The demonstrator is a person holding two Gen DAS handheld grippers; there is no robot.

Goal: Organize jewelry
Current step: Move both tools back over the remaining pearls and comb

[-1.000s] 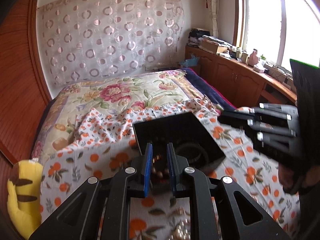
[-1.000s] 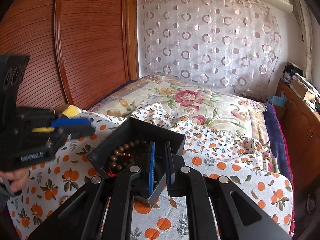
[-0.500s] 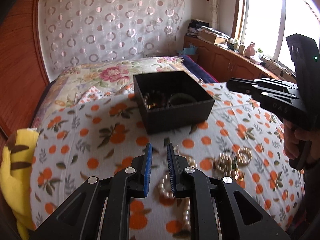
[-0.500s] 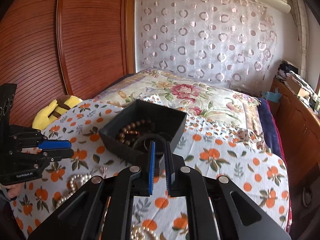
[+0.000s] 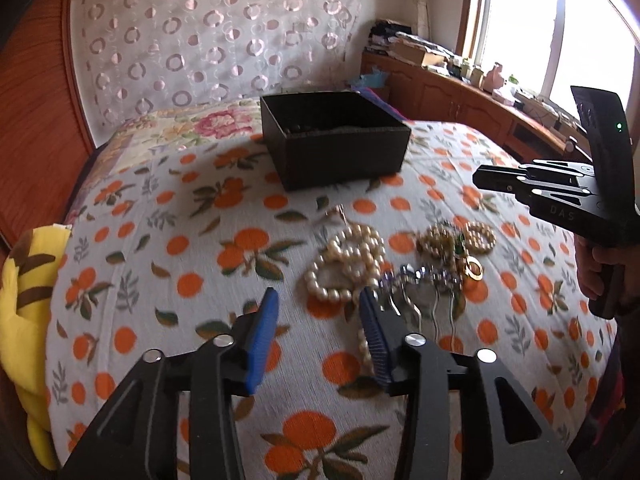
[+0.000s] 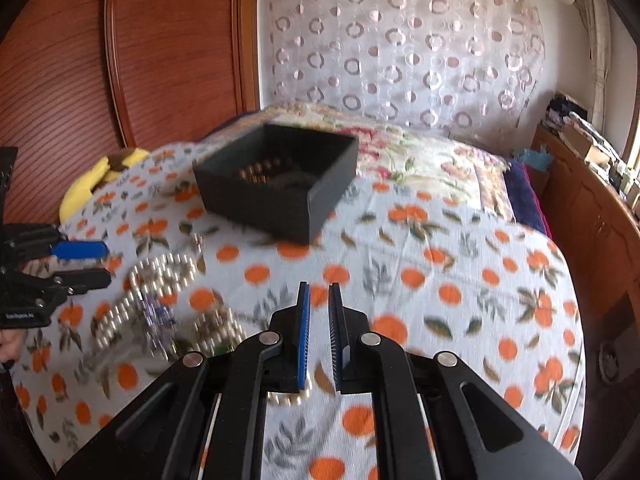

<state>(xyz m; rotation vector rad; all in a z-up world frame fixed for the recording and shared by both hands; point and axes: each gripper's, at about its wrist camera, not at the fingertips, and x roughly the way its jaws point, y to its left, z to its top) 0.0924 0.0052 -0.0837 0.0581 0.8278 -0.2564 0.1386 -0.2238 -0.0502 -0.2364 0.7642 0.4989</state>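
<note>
The left gripper (image 5: 318, 312) pointed down at the bedspread (image 5: 168, 240), its jaws opening with nothing pressed between the blue pads; only printed cloth showed in the gap. Just ahead of the jaws and slightly toward the right finger lay the pearl necklace (image 5: 346, 264), coiled in a heap, with a strand of it running back under that right finger. Touching the tip of the same finger was a silver hair comb (image 5: 420, 292), its teeth pointing back toward the camera. Farther to the right of the jaws sat a tangle of beaded bracelets (image 5: 456, 238) and a gold ring (image 5: 474, 268), close together on the cloth. Well beyond the jaws stood the black box (image 5: 340, 152), open at the top, its contents barely visible from this side. The right gripper (image 6: 319, 312) hung above the same bedspread with its jaws nearly closed, a thin slit between the pads and nothing held in it. From its own camera the box (image 6: 280, 184) lay ahead and a little left of the jaws, with brown wooden beads (image 6: 258, 172) inside. The jewelry pile showed blurred to the left of those jaws, and a few pearls passed under the left finger. A yellow plush toy (image 5: 24, 300) lay at the bed's edge, far left of the left jaws.
</note>
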